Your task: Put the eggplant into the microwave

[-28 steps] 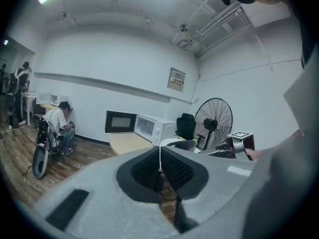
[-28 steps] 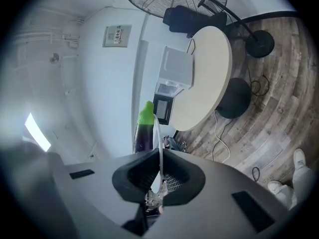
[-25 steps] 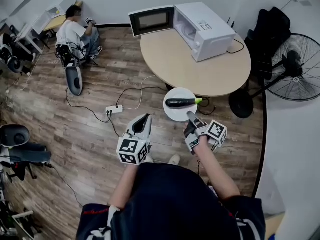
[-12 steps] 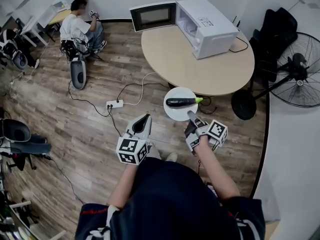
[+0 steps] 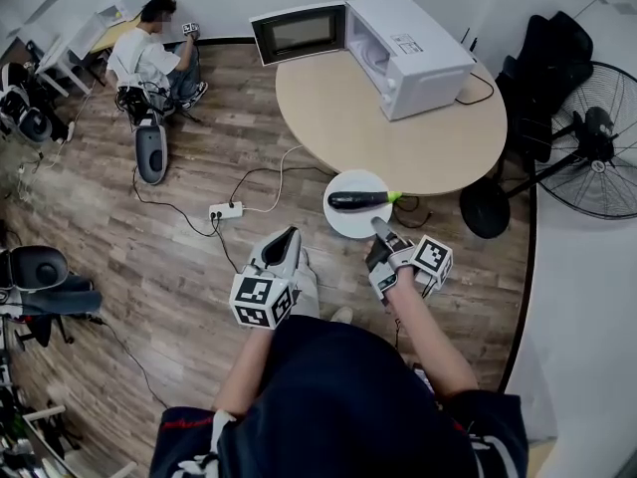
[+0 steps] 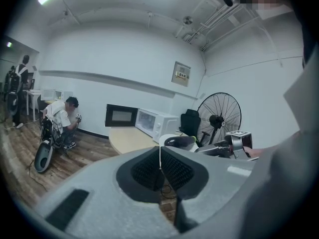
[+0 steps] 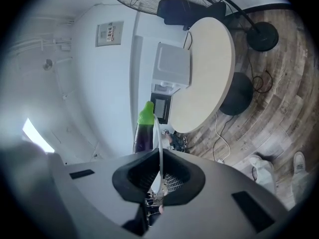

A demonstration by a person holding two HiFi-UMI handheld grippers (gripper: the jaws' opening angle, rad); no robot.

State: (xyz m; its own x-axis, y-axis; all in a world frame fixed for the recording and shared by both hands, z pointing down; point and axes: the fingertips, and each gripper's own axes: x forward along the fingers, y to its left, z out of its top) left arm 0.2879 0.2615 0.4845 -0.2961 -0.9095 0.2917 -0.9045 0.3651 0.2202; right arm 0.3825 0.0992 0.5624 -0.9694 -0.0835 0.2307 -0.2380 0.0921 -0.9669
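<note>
floor (image 5: pixel 179 257): wood planks, under both grippers and the rest of the room
table (image 5: pixel 418 137): round, tan top; starts just past the right fingertips and runs away from them
fan (image 5: pixel 597 132): standing, black; well off to the right of the right fingers, beyond the table edge
microwave (image 5: pixel 408 43): white, on the far side of the table, well ahead of both sets of fingers; door (image 5: pixel 299 34) swung wide open to the left, cavity showing
seated person (image 5: pixel 149 63): on the floor by the far wall, far ahead and left of the left fingers
plate (image 5: pixel 343 222): white, round, near rim pinched in the right fingers; overlaps the near edge of the table; can't tell if it rests on the table or is held off it
left gripper (image 5: pixel 289 237): fingers closed together, nothing between them; over the floor, beside the right gripper, just left of the plate
right gripper (image 5: pixel 380 229): fingers clamped on the plate's rim; the right gripper view shows the rim as a thin white edge between the pads
eggplant (image 5: pixel 360 200): dark purple, lying across the plate just beyond the right fingertips, not touching them; green stem end points right; well short of the microwave, not in it
power strip (image 5: pixel 225 212): white, on the floor ahead and left of the left fingers, cables trailing off it
</note>
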